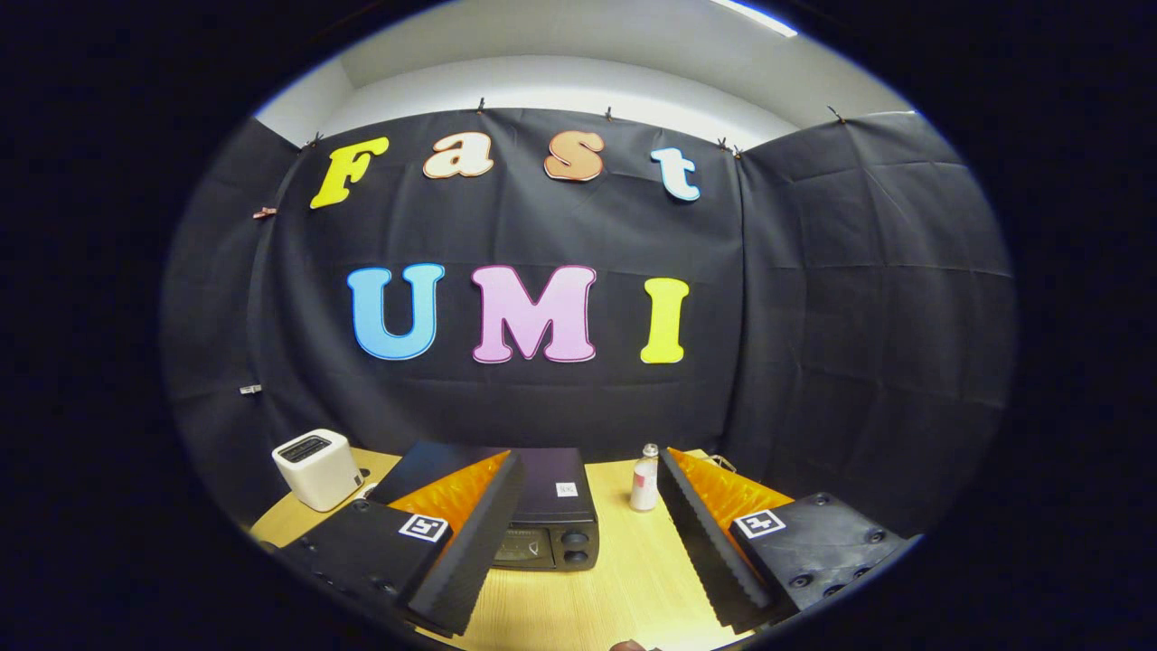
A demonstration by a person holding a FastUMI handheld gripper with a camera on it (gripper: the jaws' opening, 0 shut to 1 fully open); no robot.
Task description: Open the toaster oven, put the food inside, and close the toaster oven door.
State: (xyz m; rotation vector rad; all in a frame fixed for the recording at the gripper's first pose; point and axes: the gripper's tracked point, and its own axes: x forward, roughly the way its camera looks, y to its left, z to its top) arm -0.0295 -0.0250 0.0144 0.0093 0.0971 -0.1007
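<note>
My claw (587,542) sat low in the frame, spread wide, holding nothing: two black ribbed pads w/ orange backing, nothing touching them. Left finger (470,542) overlapped the front of the toaster oven (542,506), a black boxy unit w/ two round knobs at its right, just ahead, lower centre; couldn't tell whether its door was shut. It stood on a pale wood-grain table (624,579). Small bottle (644,477), white cap, stood beside the oven's right, between the fingers. White rounded box (316,467) sat farther off, lower left.
</note>
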